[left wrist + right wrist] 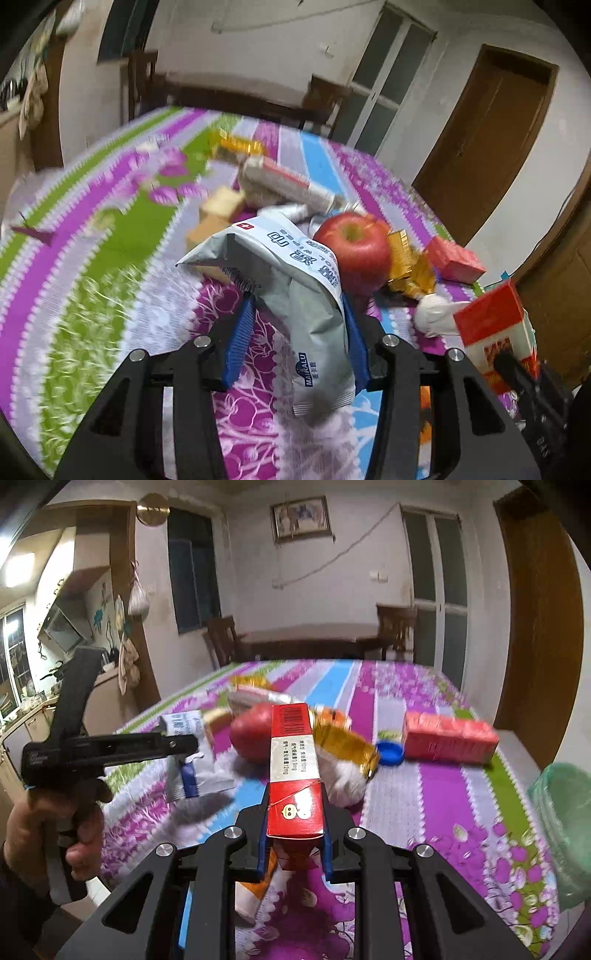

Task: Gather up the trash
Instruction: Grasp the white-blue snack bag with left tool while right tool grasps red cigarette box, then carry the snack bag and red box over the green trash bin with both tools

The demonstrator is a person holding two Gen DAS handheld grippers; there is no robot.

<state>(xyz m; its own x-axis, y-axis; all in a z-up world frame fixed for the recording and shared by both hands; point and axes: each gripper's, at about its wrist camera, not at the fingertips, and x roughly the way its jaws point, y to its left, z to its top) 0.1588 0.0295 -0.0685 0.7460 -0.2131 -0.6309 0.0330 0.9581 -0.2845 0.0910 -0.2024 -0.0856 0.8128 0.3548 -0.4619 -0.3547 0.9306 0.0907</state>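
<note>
Tablecloth clutter is the broad risk: with both tongs loaded, a swing toward the green bag at the table's right edge could knock the apple rolling. The right gripper is clamped on a red carton, gripped near one end, so the long free end could lever out. The left gripper has a limp wipes packet draped between its blue pads; whether they truly pinch it I cannot tell, and it may slide free.
</note>
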